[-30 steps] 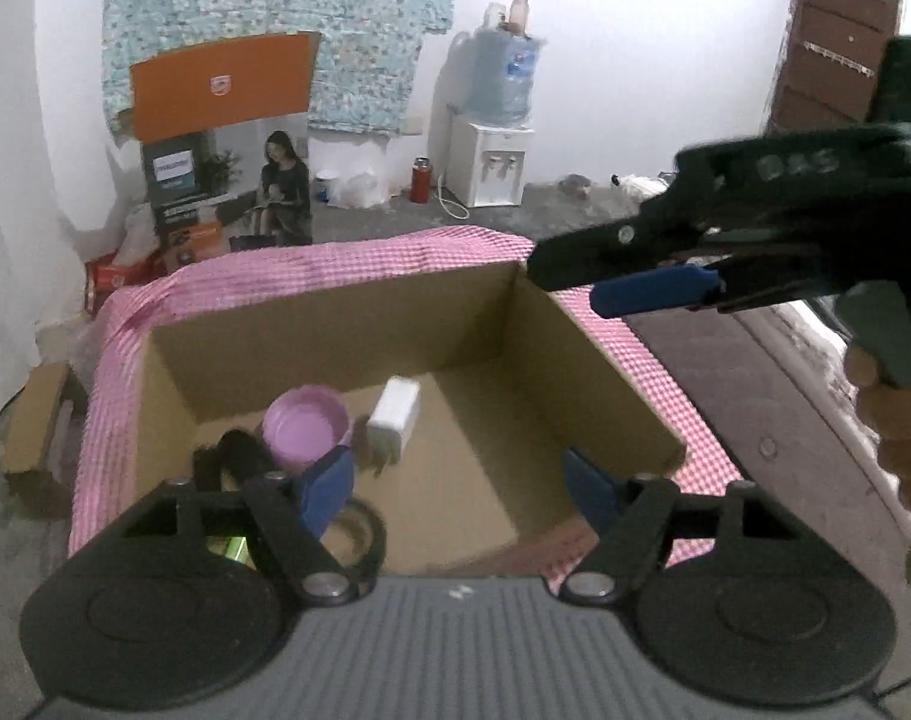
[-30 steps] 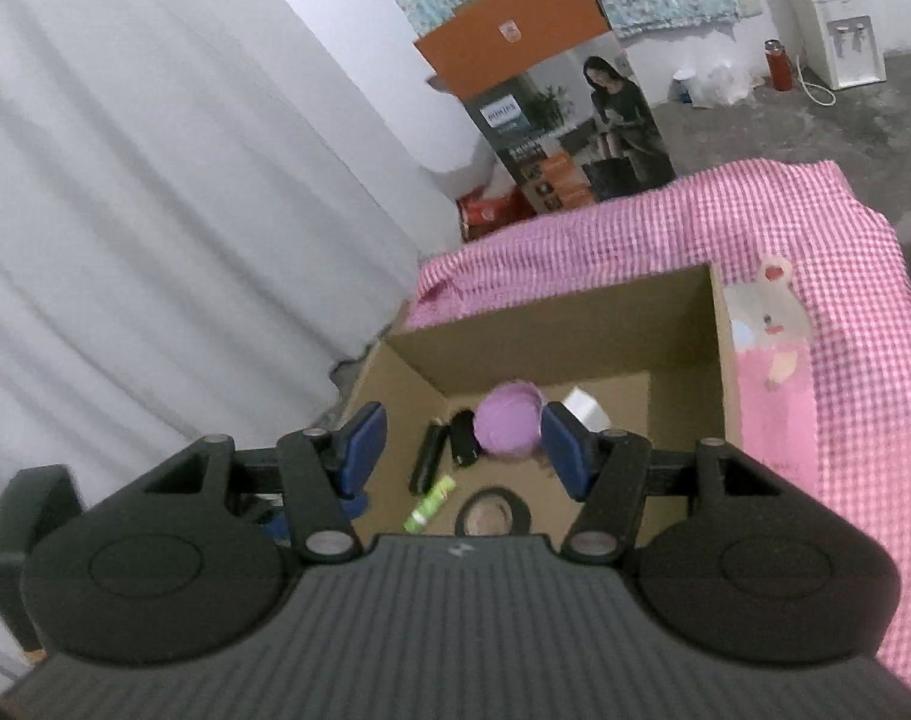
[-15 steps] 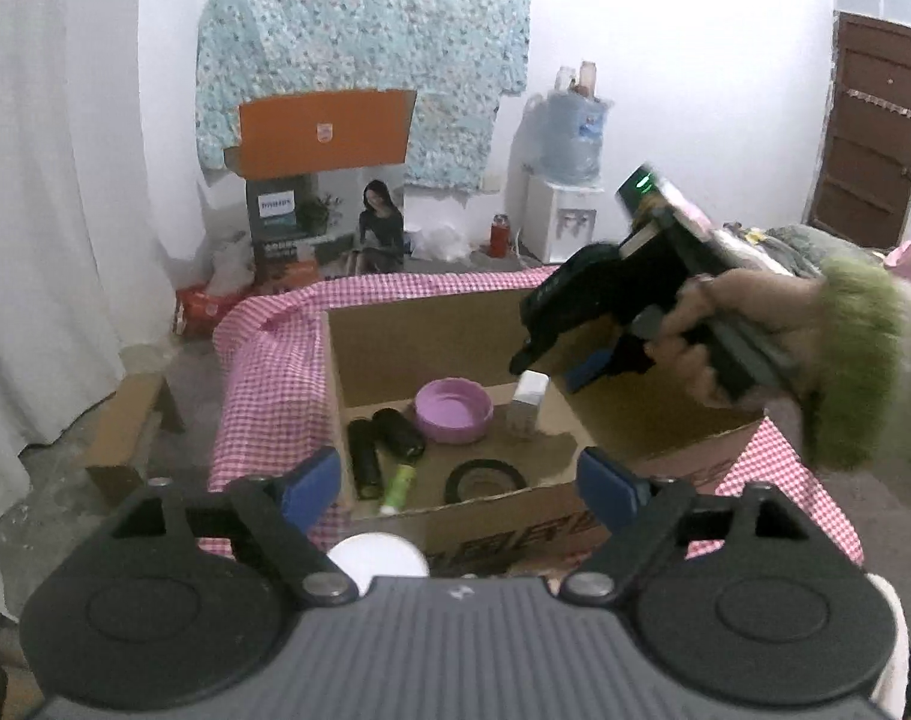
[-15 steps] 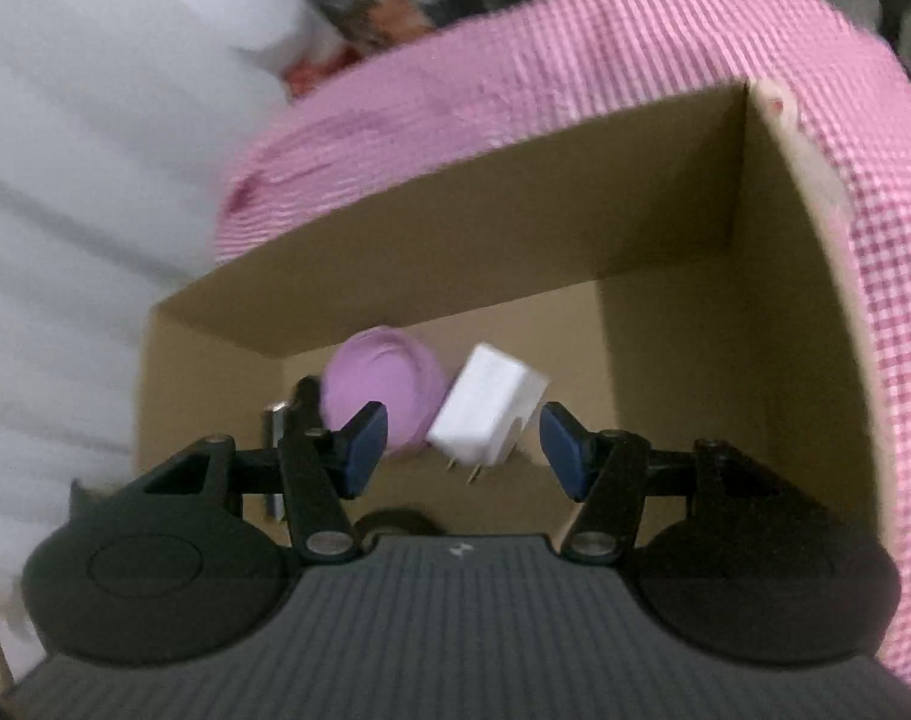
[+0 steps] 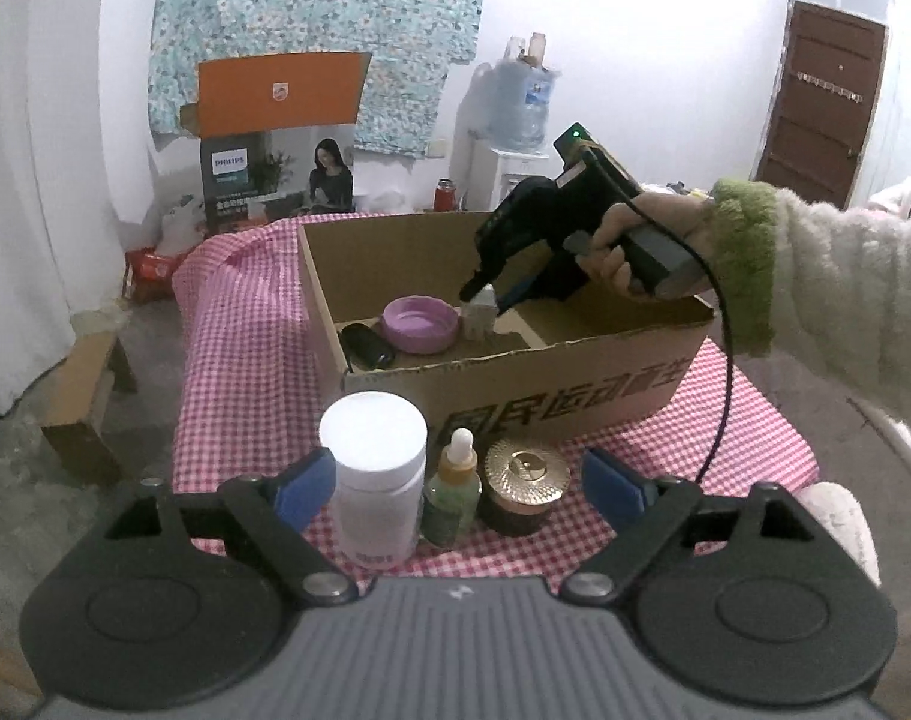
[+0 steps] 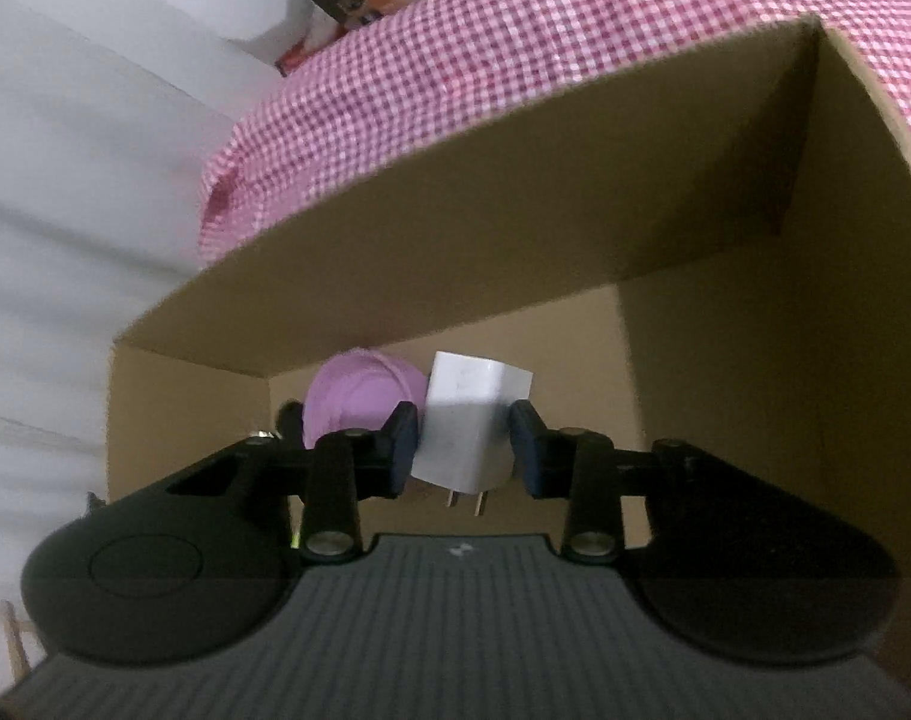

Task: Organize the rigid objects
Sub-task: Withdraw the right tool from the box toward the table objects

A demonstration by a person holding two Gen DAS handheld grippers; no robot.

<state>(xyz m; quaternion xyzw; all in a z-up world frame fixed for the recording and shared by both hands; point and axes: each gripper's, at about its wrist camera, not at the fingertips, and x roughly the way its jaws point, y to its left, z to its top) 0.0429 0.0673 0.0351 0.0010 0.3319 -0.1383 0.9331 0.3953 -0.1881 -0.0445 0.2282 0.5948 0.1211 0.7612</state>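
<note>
Right gripper has just been closing, jaws narrow around the white charger standing inside the cardboard box; pad contact unconfirmed. Risk: uneven closure tips it against the pink lid alongside.

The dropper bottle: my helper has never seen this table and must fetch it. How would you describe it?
Find the cardboard box on the pink checked cloth. Three containers stand in a row before its printed front wall. The dropper bottle is the middle one, small and greenish with a white dropper top, between a white-capped jar and a gold-lidded pot.
</note>
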